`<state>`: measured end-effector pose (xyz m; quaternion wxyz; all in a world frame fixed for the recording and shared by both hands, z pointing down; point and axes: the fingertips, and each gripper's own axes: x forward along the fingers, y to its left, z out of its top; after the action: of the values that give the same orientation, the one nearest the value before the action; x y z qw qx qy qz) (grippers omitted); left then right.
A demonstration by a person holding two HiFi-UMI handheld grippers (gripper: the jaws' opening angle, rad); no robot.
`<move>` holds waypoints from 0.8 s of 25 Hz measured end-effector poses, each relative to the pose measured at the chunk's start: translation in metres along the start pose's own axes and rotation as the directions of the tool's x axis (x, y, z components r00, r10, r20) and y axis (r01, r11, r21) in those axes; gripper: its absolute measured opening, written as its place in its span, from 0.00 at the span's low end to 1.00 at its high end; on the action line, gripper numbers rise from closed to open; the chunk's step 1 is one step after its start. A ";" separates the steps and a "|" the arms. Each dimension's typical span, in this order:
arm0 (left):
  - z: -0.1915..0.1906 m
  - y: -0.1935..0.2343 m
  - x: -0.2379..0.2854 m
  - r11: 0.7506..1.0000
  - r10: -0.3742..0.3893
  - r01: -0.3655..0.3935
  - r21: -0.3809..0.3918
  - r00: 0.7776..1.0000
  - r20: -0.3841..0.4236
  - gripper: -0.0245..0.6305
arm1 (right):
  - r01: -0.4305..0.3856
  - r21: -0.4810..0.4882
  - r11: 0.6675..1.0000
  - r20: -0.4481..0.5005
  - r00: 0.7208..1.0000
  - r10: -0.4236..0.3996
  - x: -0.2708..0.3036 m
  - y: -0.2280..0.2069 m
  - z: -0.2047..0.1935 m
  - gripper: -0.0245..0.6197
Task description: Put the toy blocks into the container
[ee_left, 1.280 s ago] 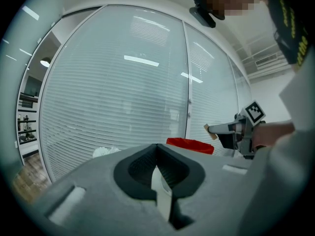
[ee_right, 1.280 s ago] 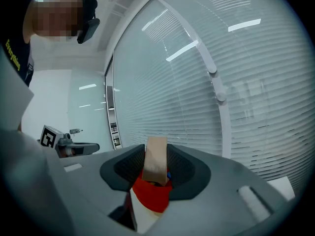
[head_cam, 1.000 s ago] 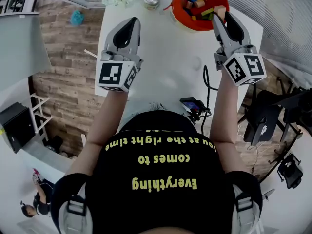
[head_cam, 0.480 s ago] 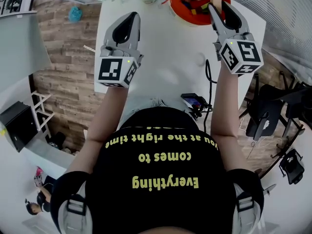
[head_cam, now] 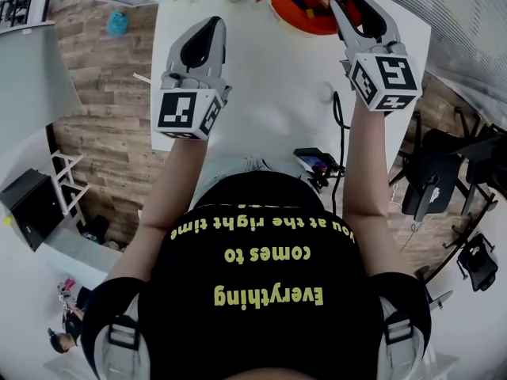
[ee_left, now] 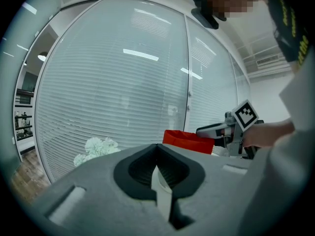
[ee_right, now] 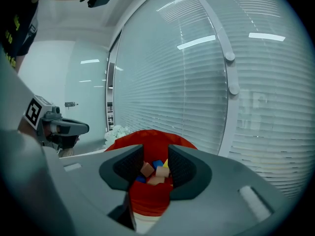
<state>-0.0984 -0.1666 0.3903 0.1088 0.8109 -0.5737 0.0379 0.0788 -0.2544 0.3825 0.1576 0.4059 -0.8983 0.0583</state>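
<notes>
Head view with both gripper views. The right hand-held gripper (head_cam: 346, 2) reaches over the near rim of the red container (head_cam: 287, 16) at the far right of the white worktop (head_cam: 269, 93). Its jaws stand apart with nothing pressed between the pads. The toy blocks (ee_right: 155, 173) seen through the gap (brown, peach, blue, yellow) lie heaped inside the container, just ahead of and below the fingertips. The gripper's long axis runs from the near edge toward the far side and tilts slightly down into the opening.

The left hand-held gripper (head_cam: 212, 26) hangs over the worktop, well apart from the container, which lies to its far right. Its jaws are closed together on nothing.

No block shows on the visible part of the worktop, so the task appears near its end or finished. The right hand is much the nearer to the container. Any coming move there turns on the tips clearing the near rim, since the jaws sit just inside it; this is a judgement only.
</notes>
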 end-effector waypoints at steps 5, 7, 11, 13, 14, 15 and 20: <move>0.000 -0.005 0.003 1.000 -0.013 0.013 0.002 1.000 -0.001 0.03 | -0.008 -0.006 1.000 -0.012 1.000 0.008 0.001 0.000 -0.002 0.30; 0.000 -0.006 0.003 1.000 -0.015 0.015 0.003 1.000 0.000 0.04 | -0.004 -0.004 1.000 -0.008 1.000 0.004 0.000 0.000 -0.002 0.30; 0.002 -0.005 0.002 1.000 -0.012 0.012 0.004 1.000 0.004 0.03 | 0.009 -0.004 1.000 -0.002 1.000 -0.009 -0.001 -0.004 -0.001 0.23; 0.004 -0.006 0.002 1.000 -0.010 0.010 0.005 1.000 0.006 0.03 | 0.020 0.000 1.000 0.004 1.000 -0.020 -0.002 -0.008 -0.001 0.18; 0.004 -0.006 0.002 1.000 -0.010 0.010 0.006 1.000 0.006 0.03 | 0.026 0.002 1.000 0.008 1.000 -0.026 -0.003 -0.010 0.000 0.15; 0.004 -0.005 0.002 1.000 -0.009 0.009 0.007 1.000 0.007 0.04 | 0.031 0.005 1.000 0.013 0.999 -0.031 -0.004 -0.011 0.000 0.12; 0.007 -0.005 -0.003 1.000 -0.007 0.007 0.011 1.000 0.015 0.04 | 0.050 0.018 0.999 0.048 0.998 -0.051 -0.012 -0.012 0.006 0.05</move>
<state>-0.0950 -0.1643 0.3819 0.1001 0.8137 -0.5715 0.0348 0.0936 -0.2551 0.3728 0.1338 0.4311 -0.8908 0.0521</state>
